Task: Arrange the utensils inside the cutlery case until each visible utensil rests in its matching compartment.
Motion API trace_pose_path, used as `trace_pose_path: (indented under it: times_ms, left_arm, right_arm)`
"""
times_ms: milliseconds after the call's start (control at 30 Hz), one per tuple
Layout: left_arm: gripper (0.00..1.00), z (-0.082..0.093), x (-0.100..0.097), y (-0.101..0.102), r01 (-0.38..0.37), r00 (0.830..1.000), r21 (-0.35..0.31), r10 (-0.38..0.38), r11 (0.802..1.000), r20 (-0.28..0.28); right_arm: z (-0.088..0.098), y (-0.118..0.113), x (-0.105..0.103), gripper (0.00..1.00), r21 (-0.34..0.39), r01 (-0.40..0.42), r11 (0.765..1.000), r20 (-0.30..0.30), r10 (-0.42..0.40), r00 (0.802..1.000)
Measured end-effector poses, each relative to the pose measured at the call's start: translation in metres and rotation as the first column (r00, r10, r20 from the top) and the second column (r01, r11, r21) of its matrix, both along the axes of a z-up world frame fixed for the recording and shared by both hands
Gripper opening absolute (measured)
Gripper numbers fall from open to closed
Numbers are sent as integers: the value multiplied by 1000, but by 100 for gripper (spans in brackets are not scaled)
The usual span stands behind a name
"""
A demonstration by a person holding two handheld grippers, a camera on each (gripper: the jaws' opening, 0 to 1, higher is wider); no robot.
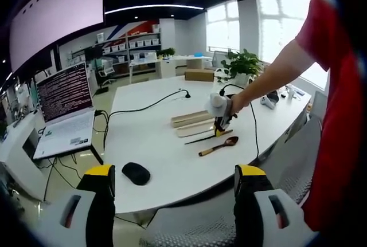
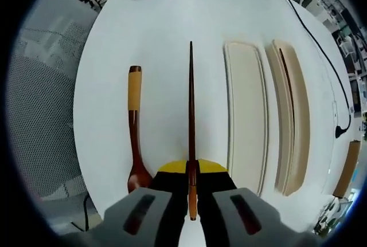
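One chopstick (image 2: pixel 191 115), a thin dark-brown wooden rod with a lighter butt end, is pinched between the closed yellow-padded jaws of the right gripper (image 2: pixel 191 173) and points straight away over the table (image 2: pixel 172 23). The right gripper view cannot settle whether its tip touches the surface.

A second dark chopstick (image 2: pixel 288 89) lies lengthwise inside one half of the case (image 2: pixel 289 115), a long, shallow, cream-coloured tray with rounded ends. The other half (image 2: pixel 245 115), of matching shape, lies just beside it and parallel, nothing in it.

One wooden spoon (image 2: pixel 134 129) rests on the table to the other side of the held chopstick, parallel to it and apart: dark bowl and shaft, handle wrapped in a yellow-tan band.

In the left gripper view the right gripper (image 1: pixel 221 122) stands over these items, held by a person's hand (image 1: pixel 236 105), red sleeve above.

The left gripper (image 1: pixel 174 181) hangs off the table edge, jaws wide apart, holding nothing.

The table is white, smooth and rounded. On it: one black mouse (image 1: pixel 136 173) and one black cable (image 1: pixel 143 108). One open laptop (image 1: pixel 65 109) sits on a neighbouring desk.
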State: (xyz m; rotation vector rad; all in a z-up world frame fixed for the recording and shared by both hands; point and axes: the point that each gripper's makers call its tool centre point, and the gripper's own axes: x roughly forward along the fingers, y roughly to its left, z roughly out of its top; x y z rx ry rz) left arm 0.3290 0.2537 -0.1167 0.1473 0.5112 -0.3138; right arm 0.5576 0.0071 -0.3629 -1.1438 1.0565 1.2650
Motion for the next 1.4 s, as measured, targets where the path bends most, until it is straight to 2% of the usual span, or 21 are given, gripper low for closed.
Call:
trace_pose_path:
  times_ms: [433,967,1133,1300,1400]
  left_arm:
    - [88,5,6,-5,24,1000,1,-24,1000,18]
    - [88,6,5,-2,25,999,-7,-25,1000,25]
    - [89,11,6,-5,25,999,-30,-24,999,42]
    - [89,12,7,-6,25,999,-26,-24,999,45]
    - [90,16,8,-8,20,998,-54,-17,998,58]
  right_arm:
    - [15,0,2,0,14,-4,1000,16,4,1000]
    - [22,-1,3,0,17,19,1000,13,-19,1000]
    - [25,-4,3,0,16,16,1000,16,-17,1000]
    - [26,-3,5,0,20,18,1000,16,-19,1000]
    - [28,-4,4,0,21,19,1000,12,-19,1000]
